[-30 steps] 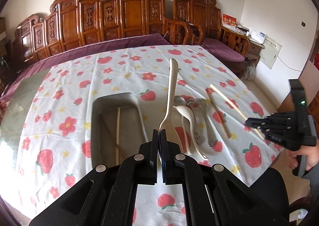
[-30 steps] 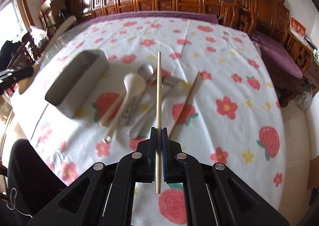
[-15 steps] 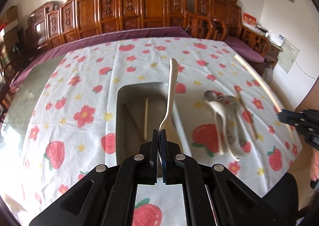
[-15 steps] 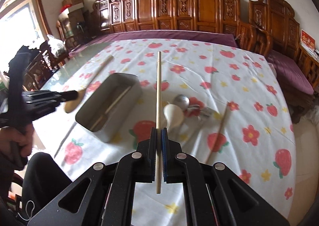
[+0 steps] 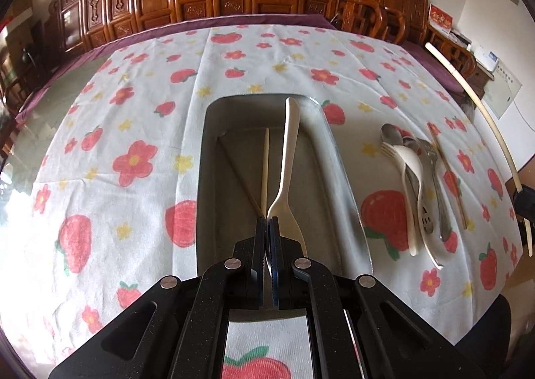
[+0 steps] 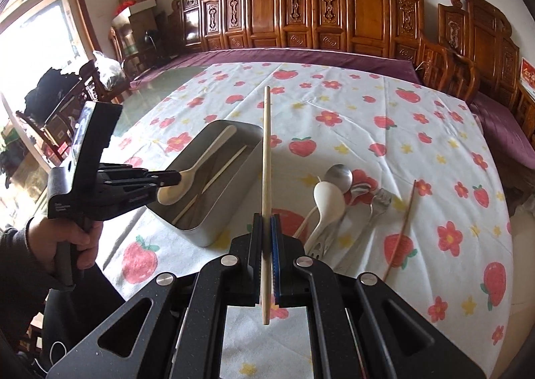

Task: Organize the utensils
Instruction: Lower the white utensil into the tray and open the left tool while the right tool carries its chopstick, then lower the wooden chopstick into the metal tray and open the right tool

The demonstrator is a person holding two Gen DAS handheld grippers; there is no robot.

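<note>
The left claw point(image 5: 266, 228) is clenching the bowl end of a cream spoon point(image 5: 288, 158), holding it over the open grey metal tin point(image 5: 341, 178) with the handle reaching toward the tin's far end; whether the spoon is touching the tin cannot be told. Two chopsticks point(image 5: 265, 165) are lying inside the tin, crossing near its near end. The right claw point(image 6: 266, 232) is gripping a pale chopstick point(image 6: 266, 158) near its lower end, keeping it raised above the table point(image 6: 351, 111) just right of the tin. The remaining utensils point(image 6: 337, 205), spoons and forks, are lying in a loose bundle on the strawberry-print cloth toward the table's right edge, with one darker chopstick point(image 6: 401, 228) resting just beyond them.
</note>
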